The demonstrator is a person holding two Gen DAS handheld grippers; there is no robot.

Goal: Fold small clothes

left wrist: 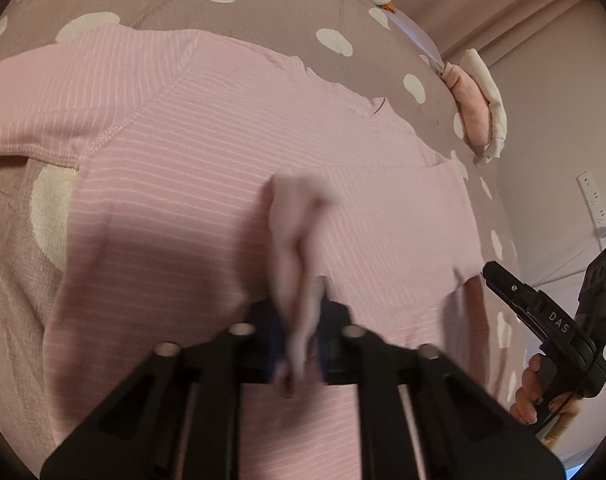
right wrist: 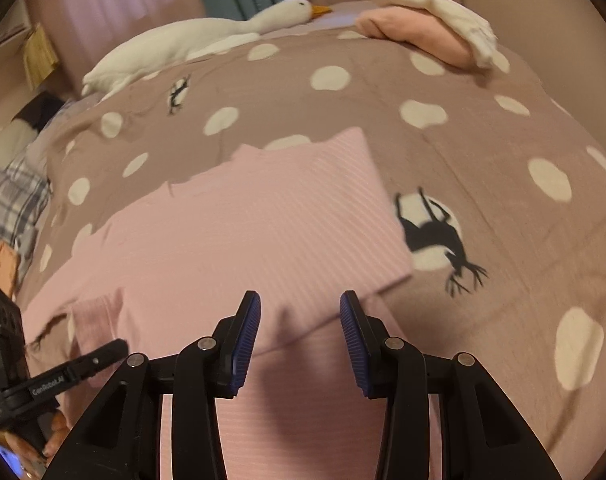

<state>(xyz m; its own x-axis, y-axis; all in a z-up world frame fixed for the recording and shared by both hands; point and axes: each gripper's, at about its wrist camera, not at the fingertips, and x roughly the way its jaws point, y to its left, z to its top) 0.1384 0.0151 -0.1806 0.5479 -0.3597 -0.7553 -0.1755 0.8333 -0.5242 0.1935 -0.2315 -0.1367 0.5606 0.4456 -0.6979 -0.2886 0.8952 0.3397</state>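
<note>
Our left tool (left wrist: 299,332) is clenched on a pinch of the pink striped top (left wrist: 231,152) lying on the spotted bedspread (right wrist: 503,184); our right tool (right wrist: 300,340) hangs released above its hem. That thin pinch may slip, or drag both layers askew.

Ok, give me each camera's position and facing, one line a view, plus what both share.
Left wrist: sits on the left gripper, looking down at the pink striped top; its jaws pinch a fold, and the right gripper with a hand shows.
Right wrist: sits on the right gripper, jaws open over the top.
Shared: the top, dotted bedspread, plush goose, folded pile.
</note>
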